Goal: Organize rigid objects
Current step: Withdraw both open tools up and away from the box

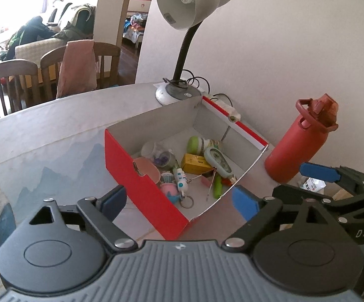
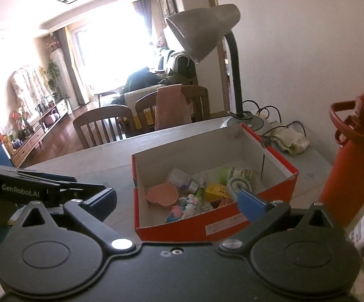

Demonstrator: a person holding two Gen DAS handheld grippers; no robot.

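A red cardboard box (image 1: pixel 131 173) with a white inside stands on the table. It holds several small items: a yellow carton (image 1: pixel 194 163), a green-capped bottle (image 1: pixel 197 144), a pink heart-shaped dish (image 1: pixel 148 170) and pink and white keychain figures (image 1: pixel 175 188). My left gripper (image 1: pixel 179 200) hovers open in front of the box's near corner, nothing between its blue pads. In the right wrist view my right gripper (image 2: pixel 178 201) is also open and empty before the box (image 2: pixel 207 226). The two grippers sit side by side.
A red water bottle (image 1: pixel 300 146) stands right of the box, close to the wall. A white desk lamp (image 1: pixel 182 2) with its base (image 1: pixel 174 93) and cables sits behind the box. A crumpled cloth (image 2: pixel 292 138) lies by the wall. Wooden chairs (image 2: pixel 104 123) line the table's far edge.
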